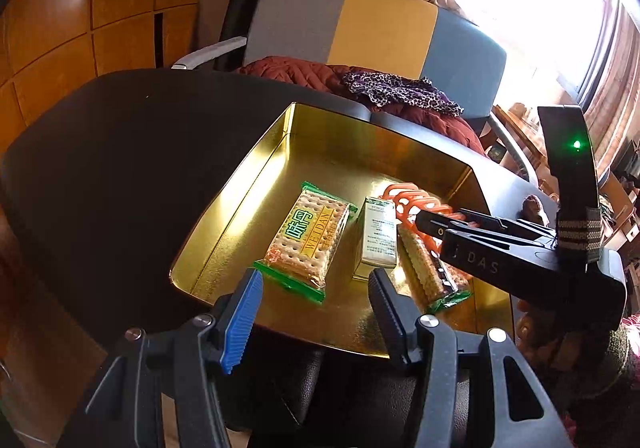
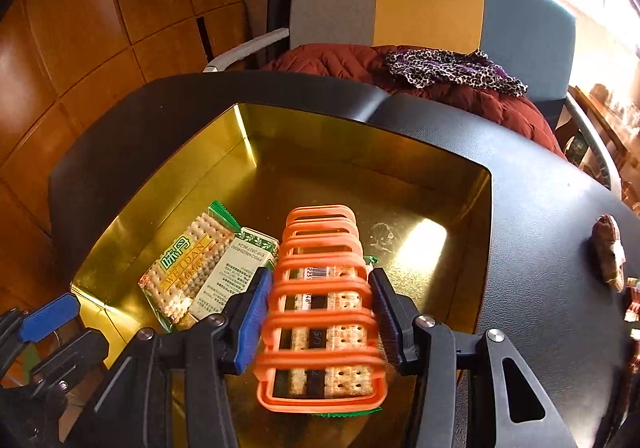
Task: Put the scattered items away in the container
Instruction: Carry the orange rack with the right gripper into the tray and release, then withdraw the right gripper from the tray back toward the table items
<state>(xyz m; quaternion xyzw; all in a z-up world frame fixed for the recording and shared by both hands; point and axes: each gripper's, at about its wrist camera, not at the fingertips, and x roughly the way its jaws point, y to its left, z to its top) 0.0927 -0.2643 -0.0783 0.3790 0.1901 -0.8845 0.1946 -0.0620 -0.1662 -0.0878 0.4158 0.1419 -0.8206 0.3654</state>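
While the right gripper (image 2: 322,312) clenched the orange plastic slotted rack (image 2: 320,300) above the gold metal tin (image 2: 168,152), the left gripper (image 1: 316,312) stood released, and the rack could tip onto the second cracker packet (image 2: 340,328) if let go crooked.

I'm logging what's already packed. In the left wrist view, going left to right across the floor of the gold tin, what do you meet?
Green-wrapped cracker packet → small white box → second cracker packet, lying partly under the orange rack.

your tin (image 2: 160,184) sits on the bench (image 2: 540,208); inside, the cracker pack (image 2: 188,268) lies left of the small box (image 2: 232,272), the rack (image 2: 320,288) right.
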